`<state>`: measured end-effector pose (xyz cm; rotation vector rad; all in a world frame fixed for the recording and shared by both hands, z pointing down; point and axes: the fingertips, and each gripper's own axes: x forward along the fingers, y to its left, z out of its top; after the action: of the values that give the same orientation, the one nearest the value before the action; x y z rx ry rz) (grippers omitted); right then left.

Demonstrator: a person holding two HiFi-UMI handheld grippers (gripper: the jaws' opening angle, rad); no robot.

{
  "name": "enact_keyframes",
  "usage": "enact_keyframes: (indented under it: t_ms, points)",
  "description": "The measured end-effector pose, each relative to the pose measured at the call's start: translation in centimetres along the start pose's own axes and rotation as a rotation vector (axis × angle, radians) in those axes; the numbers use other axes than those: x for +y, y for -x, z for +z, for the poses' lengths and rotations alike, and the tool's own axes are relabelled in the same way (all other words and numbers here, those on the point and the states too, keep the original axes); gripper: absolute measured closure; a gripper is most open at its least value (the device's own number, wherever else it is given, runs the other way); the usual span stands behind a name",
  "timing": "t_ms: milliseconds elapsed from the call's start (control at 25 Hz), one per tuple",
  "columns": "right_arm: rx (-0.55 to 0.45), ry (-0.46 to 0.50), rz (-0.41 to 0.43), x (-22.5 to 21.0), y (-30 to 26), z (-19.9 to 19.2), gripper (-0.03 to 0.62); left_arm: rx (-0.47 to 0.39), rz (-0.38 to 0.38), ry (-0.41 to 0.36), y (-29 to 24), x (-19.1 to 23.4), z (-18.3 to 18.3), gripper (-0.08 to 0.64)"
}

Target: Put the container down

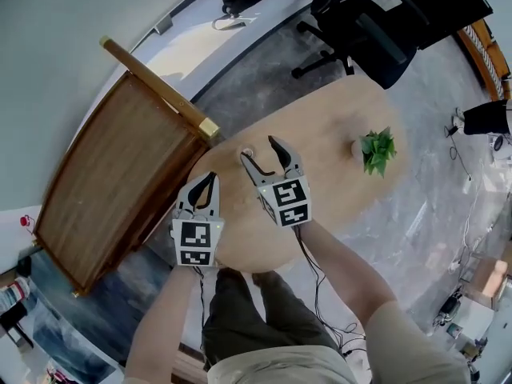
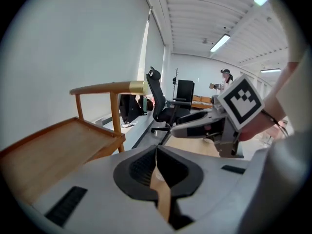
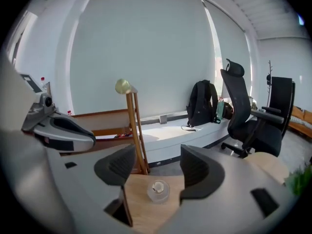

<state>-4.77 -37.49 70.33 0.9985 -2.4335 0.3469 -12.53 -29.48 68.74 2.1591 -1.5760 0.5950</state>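
Observation:
A small clear round container [image 1: 246, 154] [image 3: 158, 190] stands on the round wooden table [image 1: 328, 194], close to its far left edge. My right gripper [image 1: 258, 149] [image 3: 157, 161] is over it with its jaws wide apart. The container sits in the gap between them and neither pad touches it, so the right gripper is open. My left gripper [image 1: 207, 181] [image 2: 156, 154] hovers at the table's left rim. Its jaws are pressed together with nothing between them. In the left gripper view the right gripper's marker cube [image 2: 241, 102] shows to the right.
A small potted green plant [image 1: 376, 152] stands on the table's right side. A slanted wooden slatted frame [image 1: 120, 174] with a brass-capped post is just left of the table. Black office chairs [image 1: 364, 26] and a white bench with a backpack [image 3: 202, 104] lie beyond.

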Motion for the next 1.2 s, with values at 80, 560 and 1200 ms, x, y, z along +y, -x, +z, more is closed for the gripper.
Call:
enact_keyframes:
  t_ms: [80, 560, 1200]
  points:
    - [-0.038, -0.014, -0.003, 0.3, 2.4, 2.4, 0.346, -0.005, -0.007, -0.014, 1.4, -0.3, 1.6, 0.552]
    - [-0.178, -0.058, -0.008, 2.9, 16.1, 14.7, 0.487, -0.109, 0.002, -0.063, 11.1, -1.7, 13.9, 0.552]
    - [-0.397, -0.128, -0.008, 8.5, 33.5, 26.8, 0.565, -0.234, 0.003, -0.184, 27.4, -5.0, 23.2, 0.552]
